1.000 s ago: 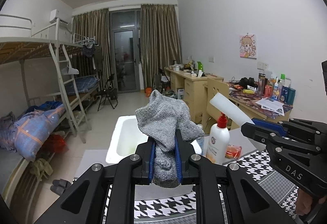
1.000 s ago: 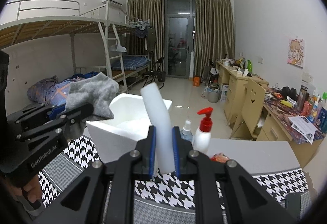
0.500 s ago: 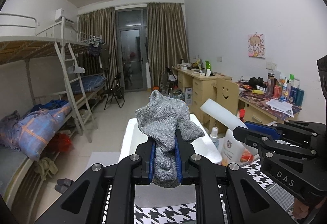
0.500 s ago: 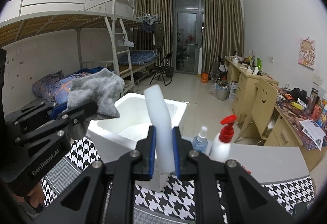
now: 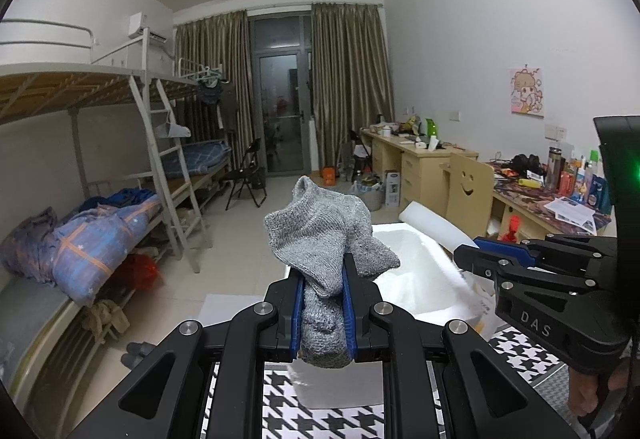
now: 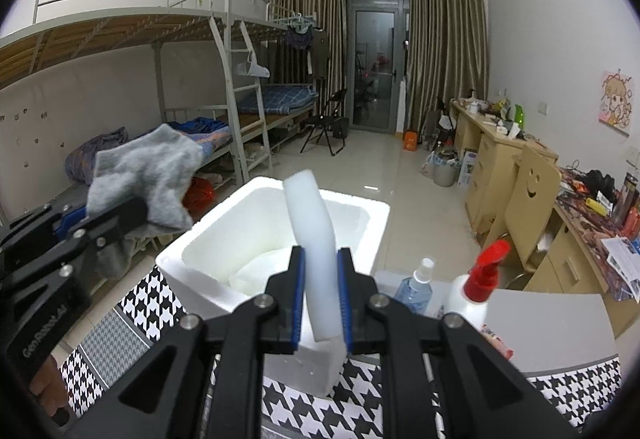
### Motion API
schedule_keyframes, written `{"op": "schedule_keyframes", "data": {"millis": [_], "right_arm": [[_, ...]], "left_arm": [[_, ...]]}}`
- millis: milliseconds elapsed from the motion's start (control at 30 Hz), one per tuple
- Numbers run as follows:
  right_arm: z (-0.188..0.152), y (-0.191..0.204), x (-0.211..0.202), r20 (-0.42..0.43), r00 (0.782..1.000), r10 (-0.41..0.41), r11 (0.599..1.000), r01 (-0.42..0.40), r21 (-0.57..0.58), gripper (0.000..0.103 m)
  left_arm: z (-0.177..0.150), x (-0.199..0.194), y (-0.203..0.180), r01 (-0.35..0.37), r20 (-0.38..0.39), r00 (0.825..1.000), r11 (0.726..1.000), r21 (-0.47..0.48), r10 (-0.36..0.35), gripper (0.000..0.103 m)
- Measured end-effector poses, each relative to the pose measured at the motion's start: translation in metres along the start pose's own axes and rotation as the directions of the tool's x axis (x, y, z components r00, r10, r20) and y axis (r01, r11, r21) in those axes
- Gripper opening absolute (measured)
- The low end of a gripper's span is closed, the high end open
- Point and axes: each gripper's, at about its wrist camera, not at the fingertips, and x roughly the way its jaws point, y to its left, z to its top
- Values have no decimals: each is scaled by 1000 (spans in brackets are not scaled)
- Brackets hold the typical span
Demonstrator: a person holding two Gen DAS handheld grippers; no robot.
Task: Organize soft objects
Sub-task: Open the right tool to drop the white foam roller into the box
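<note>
Two grippers are held above a table with a black-and-white houndstooth cloth (image 6: 144, 305), in a dormitory room. On the far left stands a metal bunk bed (image 6: 168, 51) with a ladder and a heap of blue bedding (image 5: 92, 239) on the lower bunk. Between the bed and the table, pale floor tiles (image 5: 240, 239) run back to a glass door (image 6: 374, 71) framed by brown curtains.

The left gripper (image 5: 323, 309) is clenched on a grey knitted sock (image 5: 324, 235), which is bunched up above the blue pads and hangs a little below them. In the right wrist view the sock (image 6: 148, 169) is beyond the left edge of the table, over the floor.

In the middle, a white foam box (image 6: 276, 239) sits on the cloth with its open top facing up. Its near corner is just in front of the right gripper (image 6: 321, 303). This gripper is grasping a white foam strip (image 6: 314, 239), which stands almost upright between the pads and leans over the box opening.

To the right of the box stand a small clear spray bottle (image 6: 416, 285) and a white pump bottle with a red head (image 6: 474, 289), close beside each other. Behind them the table surface is plain grey (image 6: 552, 315) up to its far edge. Further right, a row of wooden desks (image 6: 504, 159) and a chair with a smiling face cut-out (image 6: 530, 199) stand along the wall.
</note>
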Motion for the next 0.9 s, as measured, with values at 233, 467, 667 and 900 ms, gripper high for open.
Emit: {"op": "schedule_keyframes", "data": {"millis": [233, 467, 667, 900], "right_arm": [[6, 3, 17, -27, 1000, 13, 1000, -13, -4, 19], [11, 3, 36, -66, 997, 36, 999, -34, 21, 19], [12, 0, 50, -92, 994, 54, 998, -50, 38, 28], [9, 3, 46, -95, 995, 41, 999, -40, 19, 81]], "left_arm": [[-1, 0, 11, -27, -5, 1000, 1000, -7, 27, 18], [1, 1, 15, -52, -6, 999, 998, -20, 52, 18], [0, 2, 19, -67, -6, 998, 997, -23, 67, 18], [-1, 6, 13, -64, -17, 998, 998, -24, 64, 18]]}}
